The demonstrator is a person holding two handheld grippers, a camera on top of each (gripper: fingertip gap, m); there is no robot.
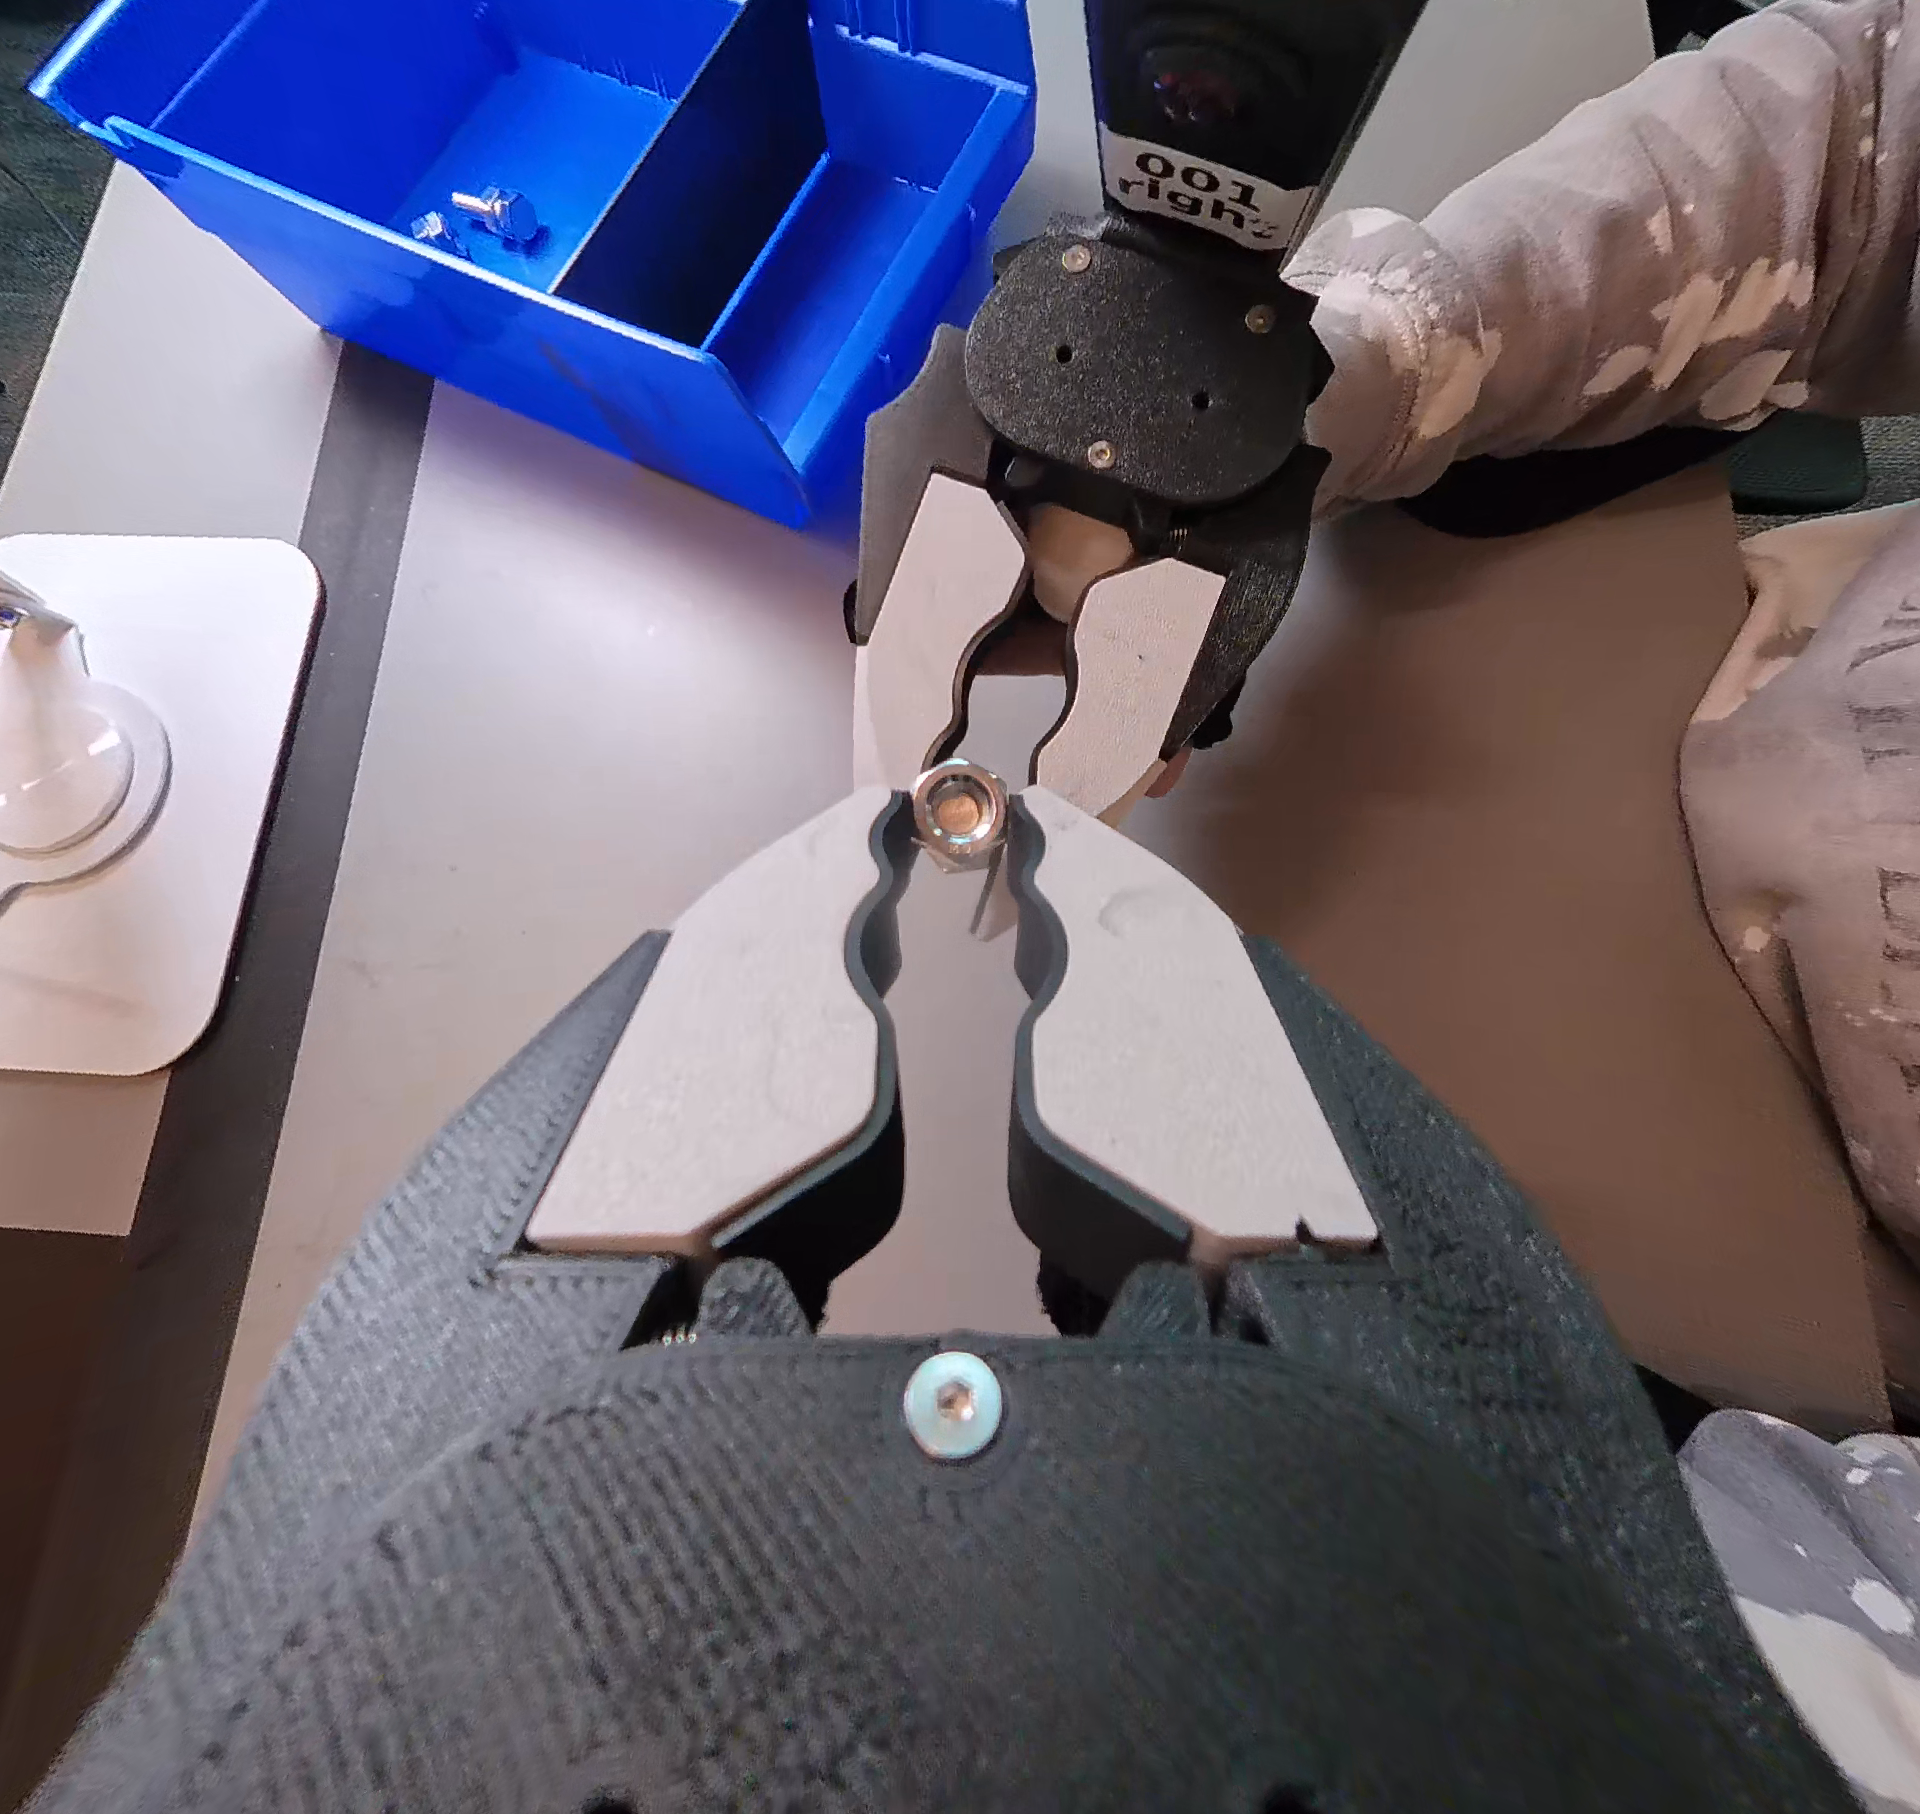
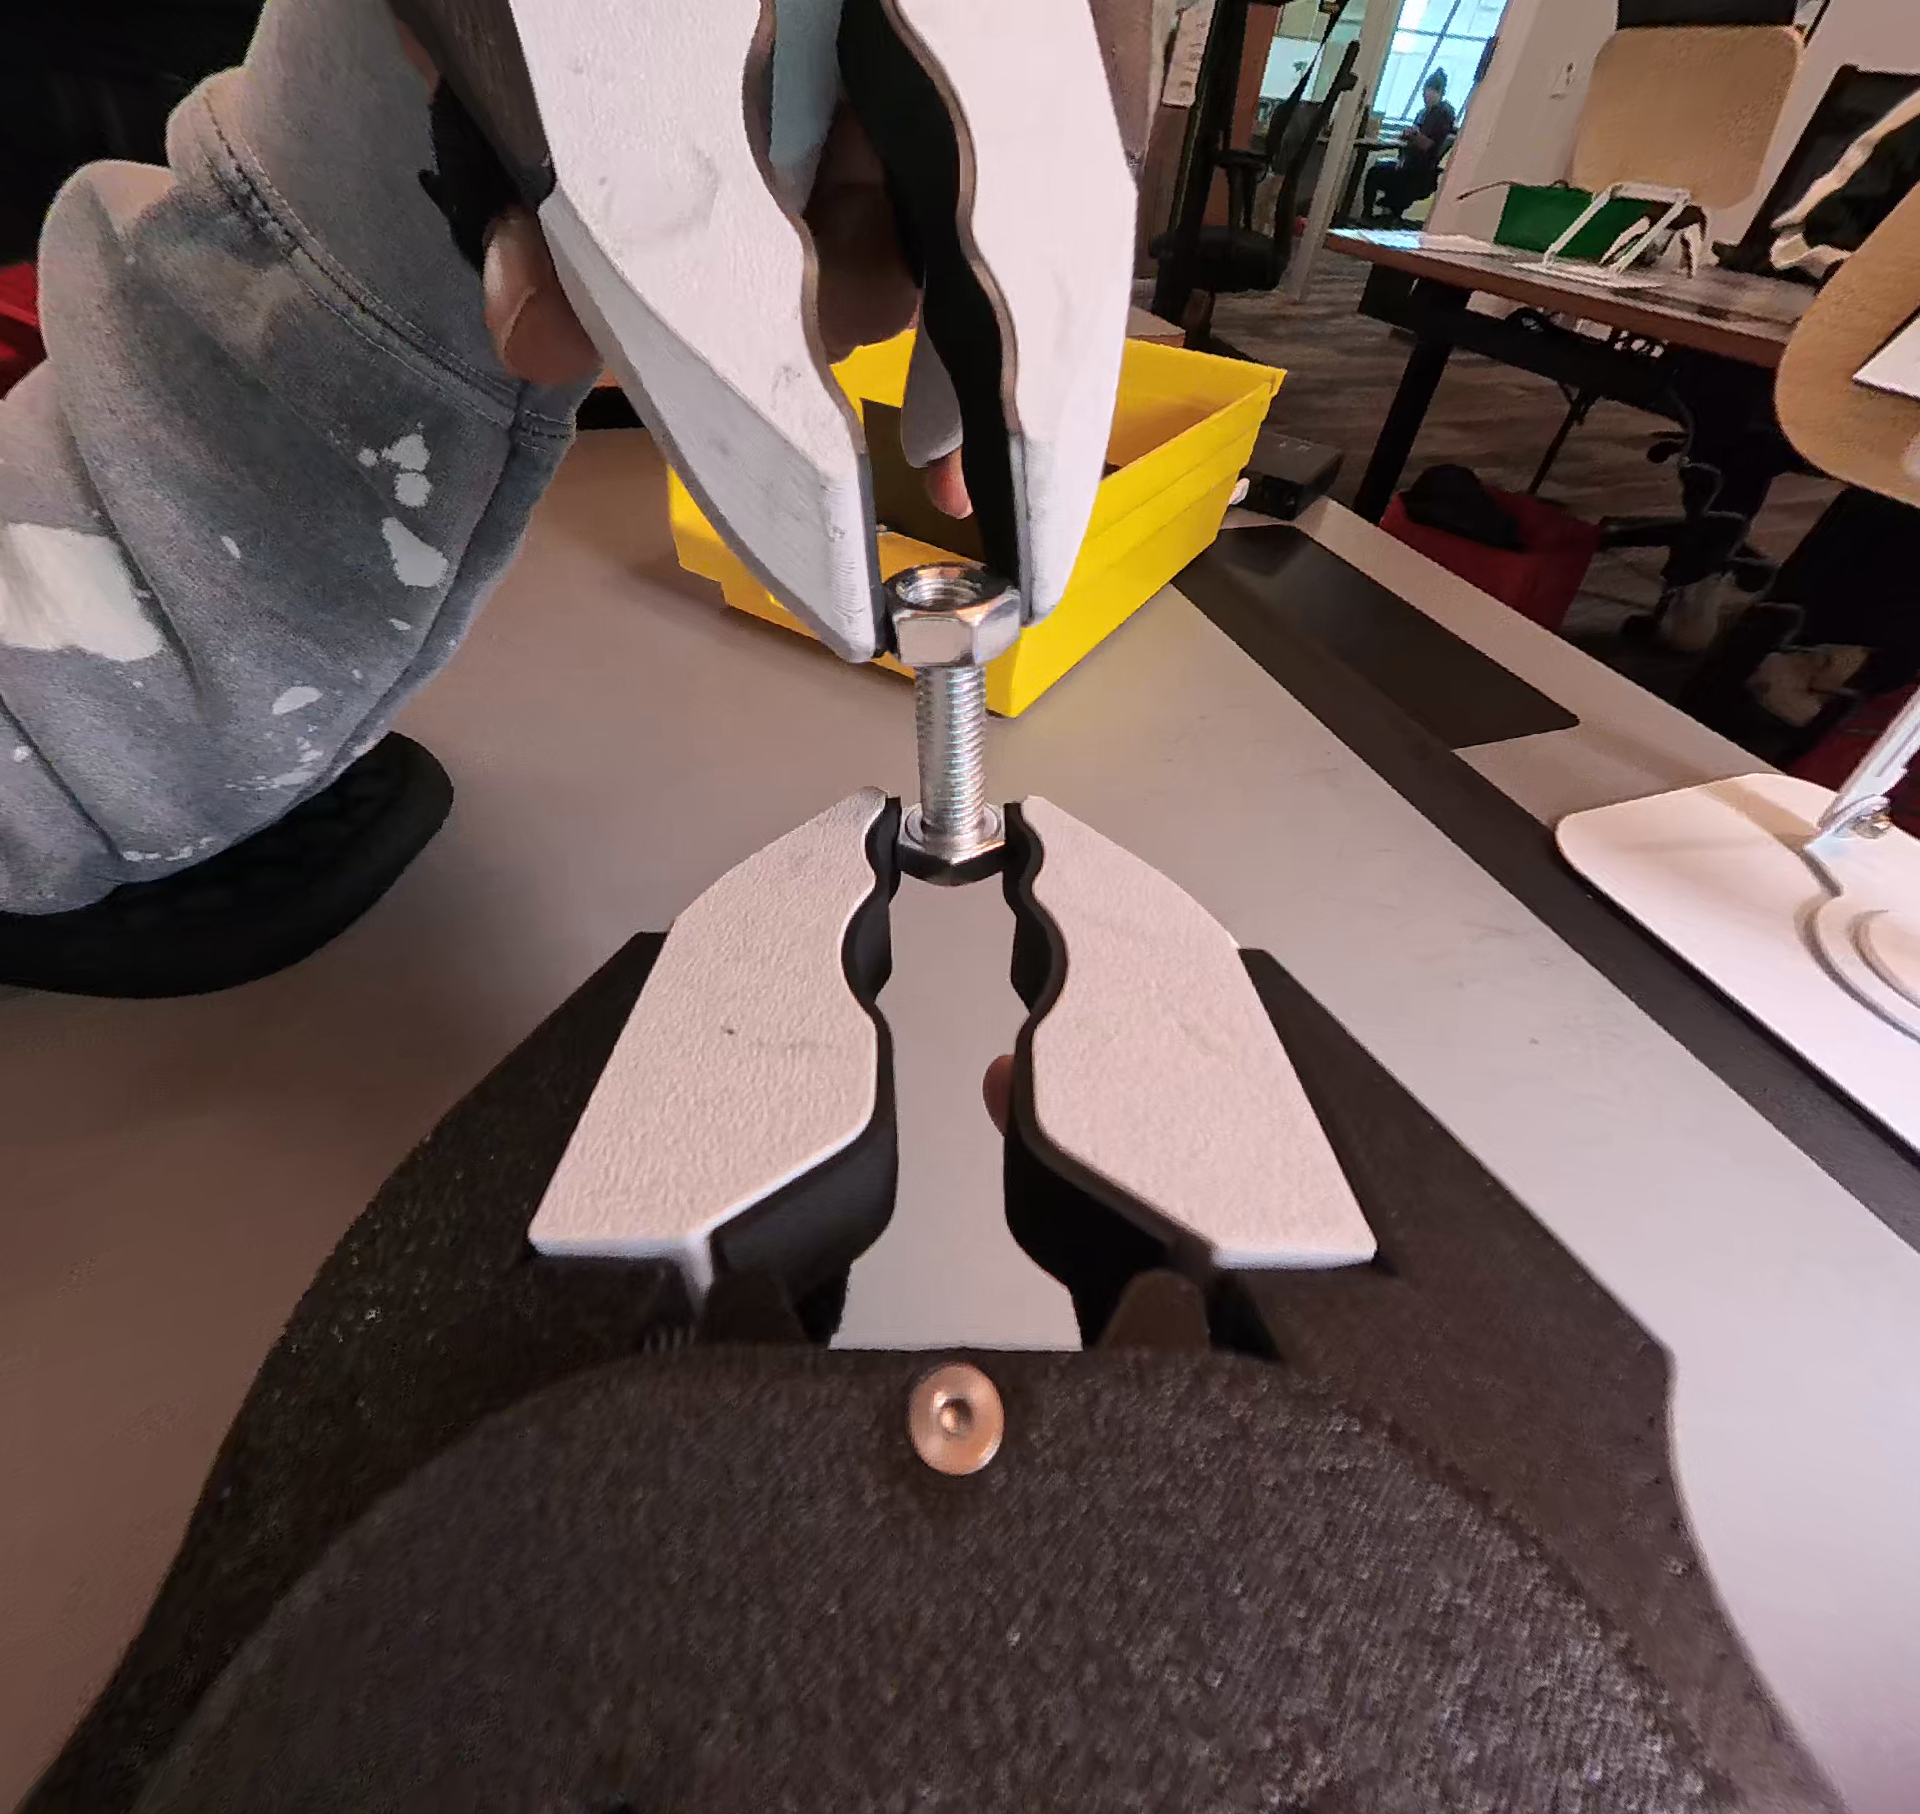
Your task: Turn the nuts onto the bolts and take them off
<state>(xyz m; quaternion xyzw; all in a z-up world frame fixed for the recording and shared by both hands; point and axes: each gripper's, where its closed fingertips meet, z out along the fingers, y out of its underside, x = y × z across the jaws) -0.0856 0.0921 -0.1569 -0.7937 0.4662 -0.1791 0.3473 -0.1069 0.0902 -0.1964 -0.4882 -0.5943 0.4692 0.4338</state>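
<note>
A blue bin [image 1: 582,237] sat on the bench [image 1: 623,621], one compartment holding a loose bolt and nut [image 1: 497,214], the other empty. A yellow bin [image 2: 1143,517] stood behind, its contents hidden by the grippers. The right gripper [image 2: 951,845] had its jaws clamped on the bolt [image 2: 951,767] head; the left gripper [image 1: 954,819] pinched the nut [image 1: 954,814] at the thread's tip, above the bench.
</note>
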